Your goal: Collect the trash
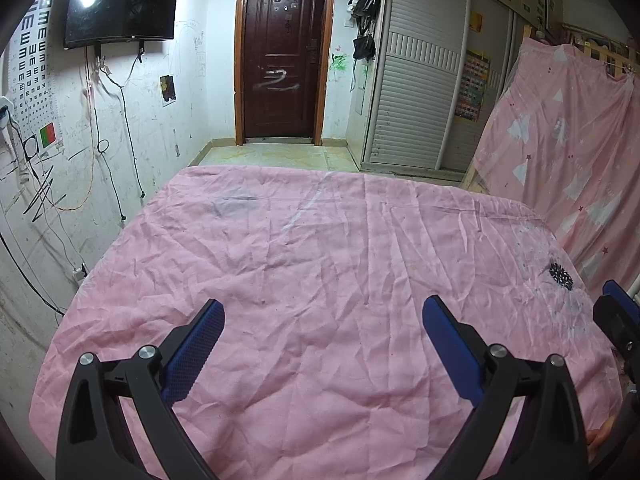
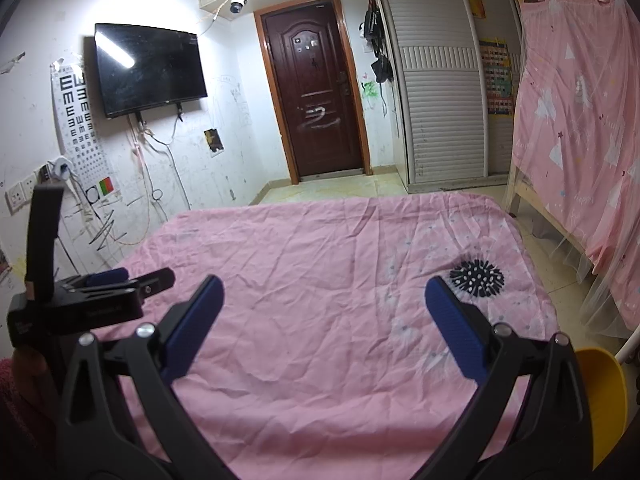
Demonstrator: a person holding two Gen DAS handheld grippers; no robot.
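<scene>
Where tools gape: rumpled pink sheet (image 1: 320, 264).

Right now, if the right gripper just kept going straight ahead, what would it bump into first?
Most likely the pink sheet. The right gripper is open, empty and angled down over it, with nothing lying between the fingers. The black spiky patch sits off to the right of that line. Depth is hard to judge.

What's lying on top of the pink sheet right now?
The pink sheet carries only a black spiky printed patch and wrinkles; no trash shows. Whatever lies beneath the sheet is covered. Both hand-held grippers hover open above it.
</scene>
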